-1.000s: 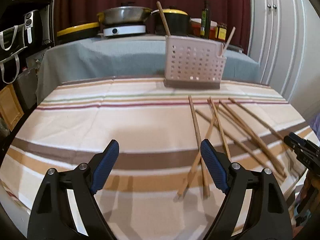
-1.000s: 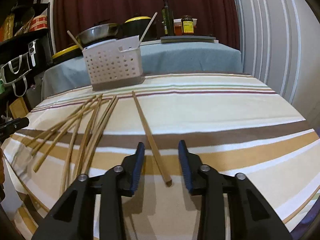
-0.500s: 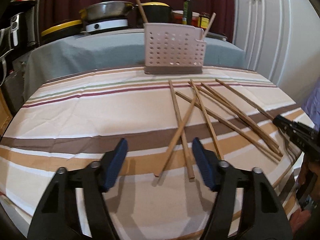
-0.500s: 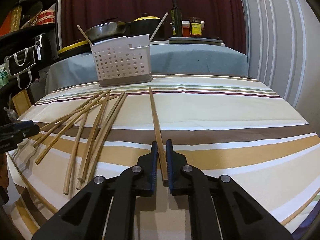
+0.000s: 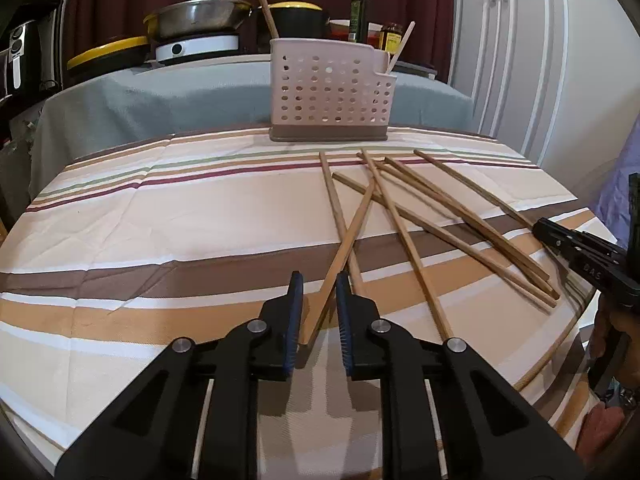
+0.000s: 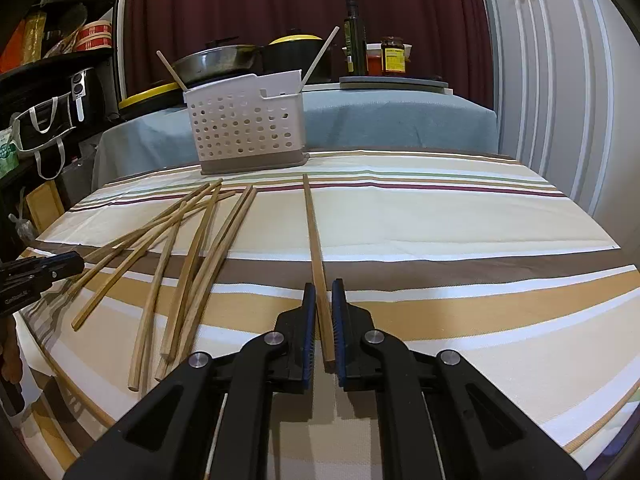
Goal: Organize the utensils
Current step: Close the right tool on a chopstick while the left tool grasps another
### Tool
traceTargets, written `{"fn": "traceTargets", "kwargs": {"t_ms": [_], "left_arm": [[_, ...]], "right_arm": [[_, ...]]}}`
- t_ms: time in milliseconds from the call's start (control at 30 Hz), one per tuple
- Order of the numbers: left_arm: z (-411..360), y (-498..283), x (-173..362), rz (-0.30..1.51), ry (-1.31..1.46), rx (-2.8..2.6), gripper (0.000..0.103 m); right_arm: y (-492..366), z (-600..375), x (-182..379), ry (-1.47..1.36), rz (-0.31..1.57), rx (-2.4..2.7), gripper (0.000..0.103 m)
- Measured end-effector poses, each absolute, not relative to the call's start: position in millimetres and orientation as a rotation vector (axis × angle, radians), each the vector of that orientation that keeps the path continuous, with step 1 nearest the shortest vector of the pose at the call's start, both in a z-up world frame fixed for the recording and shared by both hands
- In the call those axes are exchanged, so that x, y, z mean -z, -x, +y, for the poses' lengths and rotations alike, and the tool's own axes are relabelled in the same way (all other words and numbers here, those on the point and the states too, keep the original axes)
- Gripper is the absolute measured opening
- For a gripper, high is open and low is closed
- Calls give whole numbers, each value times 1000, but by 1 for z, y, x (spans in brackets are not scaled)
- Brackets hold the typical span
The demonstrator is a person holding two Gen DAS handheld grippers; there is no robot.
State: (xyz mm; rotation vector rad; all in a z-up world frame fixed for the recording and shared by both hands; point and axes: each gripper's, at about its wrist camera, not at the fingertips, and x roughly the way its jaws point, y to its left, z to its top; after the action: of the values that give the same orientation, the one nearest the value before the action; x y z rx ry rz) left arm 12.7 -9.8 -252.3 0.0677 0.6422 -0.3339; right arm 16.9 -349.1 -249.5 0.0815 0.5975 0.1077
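Here left gripper [image 5: 319, 312] jaws narrowly straddle chopstick [image 5: 347, 242]; right gripper [image 6: 323, 322] likewise.

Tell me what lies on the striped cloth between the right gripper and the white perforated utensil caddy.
In the right wrist view, the wooden chopstick in the right gripper runs towards the white perforated utensil caddy; past its tip is bare striped tablecloth.

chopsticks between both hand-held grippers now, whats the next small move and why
Probably lift both straight up a little. The right hand-held gripper looks shut on a lone chopstick whose length lies on the striped cloth. The left hand-held gripper has nearly closed around a chopstick crossing others, so finish closing first. Then both can go to the perforated holder.
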Motion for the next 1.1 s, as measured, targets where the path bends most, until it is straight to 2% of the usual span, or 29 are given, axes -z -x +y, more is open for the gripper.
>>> {"fn": "traceTargets", "kwargs": {"t_ms": [200, 667, 1100], "left_arm": [[-9, -7, 247, 612, -66, 336, 8], [-3, 2, 229, 537, -64, 296, 5], [8, 9, 202, 456, -37, 250, 5]], "right_arm": [[-16, -348, 250, -84, 589, -106, 7], [-8, -347, 241, -90, 544, -90, 7], [3, -340, 207, -65, 435, -77, 7]]}}
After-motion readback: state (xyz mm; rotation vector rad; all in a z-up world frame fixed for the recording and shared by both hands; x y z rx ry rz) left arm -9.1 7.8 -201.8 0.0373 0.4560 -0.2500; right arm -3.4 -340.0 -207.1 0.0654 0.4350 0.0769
